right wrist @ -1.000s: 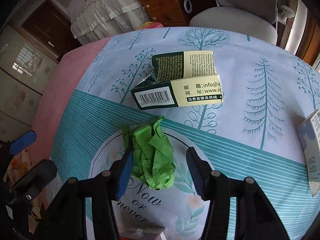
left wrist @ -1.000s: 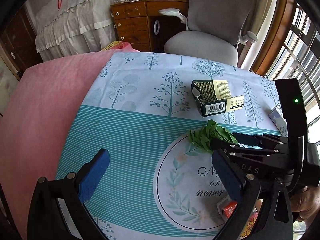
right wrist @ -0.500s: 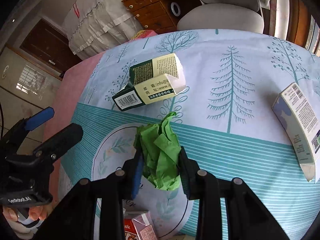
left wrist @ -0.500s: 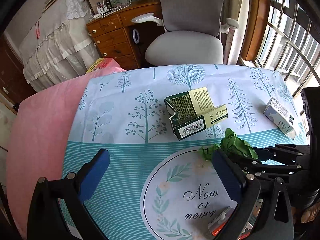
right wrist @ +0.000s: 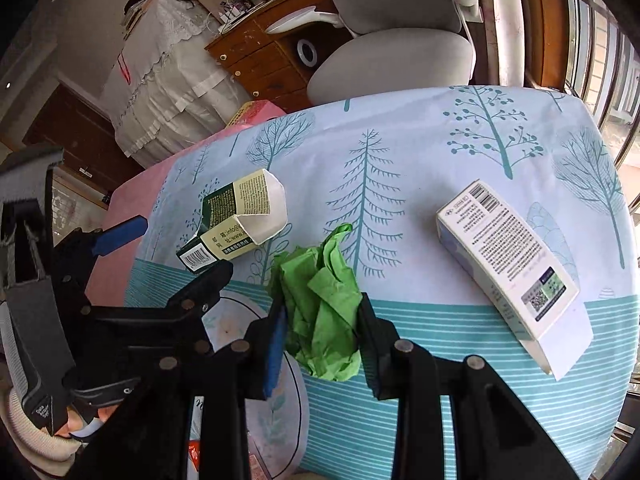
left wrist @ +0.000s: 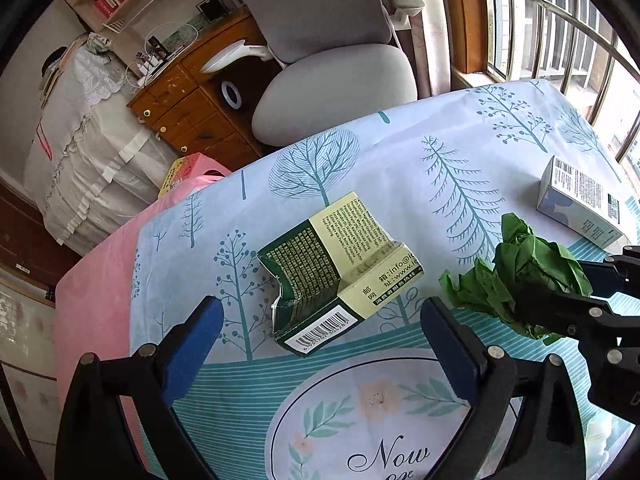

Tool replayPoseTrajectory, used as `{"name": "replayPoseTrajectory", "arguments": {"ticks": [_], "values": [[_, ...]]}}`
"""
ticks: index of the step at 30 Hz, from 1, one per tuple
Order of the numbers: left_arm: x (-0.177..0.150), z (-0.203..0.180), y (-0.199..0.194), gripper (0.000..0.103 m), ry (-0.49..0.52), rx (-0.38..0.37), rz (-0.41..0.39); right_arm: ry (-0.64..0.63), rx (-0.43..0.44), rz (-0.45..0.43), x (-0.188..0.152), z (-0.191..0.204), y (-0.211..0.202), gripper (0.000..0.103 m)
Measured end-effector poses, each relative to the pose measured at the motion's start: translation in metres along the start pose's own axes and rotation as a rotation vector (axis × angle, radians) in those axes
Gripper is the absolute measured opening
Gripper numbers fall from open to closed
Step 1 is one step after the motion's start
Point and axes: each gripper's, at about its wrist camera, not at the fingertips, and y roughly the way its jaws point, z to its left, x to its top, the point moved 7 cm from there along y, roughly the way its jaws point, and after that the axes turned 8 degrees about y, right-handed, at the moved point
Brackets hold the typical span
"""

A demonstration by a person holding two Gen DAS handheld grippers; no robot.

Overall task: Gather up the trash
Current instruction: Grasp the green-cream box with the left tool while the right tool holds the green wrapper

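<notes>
Left wrist view: left gripper (left wrist: 316,332) jaws wide, just eased in slightly, straddling the crushed green carton (left wrist: 340,276) at centre frame without touching it; right gripper (left wrist: 560,312) at right edge clamps the green paper wad (left wrist: 520,272), white box (left wrist: 580,204) lies upper right on the tablecloth (left wrist: 460,152). Right wrist view: right gripper (right wrist: 320,332) narrowed and pinching the wad (right wrist: 320,304) at centre, carton (right wrist: 240,216) upper left beside the left gripper (right wrist: 160,248), white box (right wrist: 508,264) at right.

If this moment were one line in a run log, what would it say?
right gripper: shut on green paper wad | left gripper: open, around crushed green carton | white box: untouched on tablecloth
</notes>
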Motion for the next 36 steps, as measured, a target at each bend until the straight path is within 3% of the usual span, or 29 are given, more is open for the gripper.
{"name": "replayPoseTrajectory", "arguments": {"ticks": [3, 5, 9, 10, 15, 23, 30, 36], "values": [[0.003, -0.004, 0.01, 0.088, 0.0, -0.031, 0.023, -0.001, 0.006, 0.007, -0.003, -0.001, 0.003, 0.033], [0.003, -0.006, 0.015, 0.078, -0.006, -0.055, 0.036, 0.002, 0.009, 0.011, -0.005, -0.003, 0.003, 0.033], [-0.001, -0.013, 0.025, 0.027, -0.022, -0.112, 0.079, 0.002, 0.009, 0.01, -0.007, -0.004, 0.003, 0.033], [-0.002, -0.012, 0.025, 0.021, -0.031, -0.112, 0.08, 0.003, 0.01, 0.008, -0.006, -0.004, 0.003, 0.033], [-0.007, -0.004, -0.003, 0.018, -0.117, -0.155, 0.031, 0.014, 0.011, -0.003, -0.009, -0.004, -0.003, 0.033], [-0.042, 0.017, -0.072, 0.017, -0.29, -0.315, -0.02, 0.039, 0.026, -0.032, -0.031, 0.009, -0.029, 0.033], [-0.097, 0.031, -0.147, 0.017, -0.325, -0.379, -0.101, 0.064, 0.015, -0.097, -0.074, 0.038, -0.073, 0.032], [-0.164, 0.036, -0.218, 0.017, -0.285, -0.417, -0.191, 0.107, 0.002, -0.188, -0.136, 0.077, -0.128, 0.032]]}}
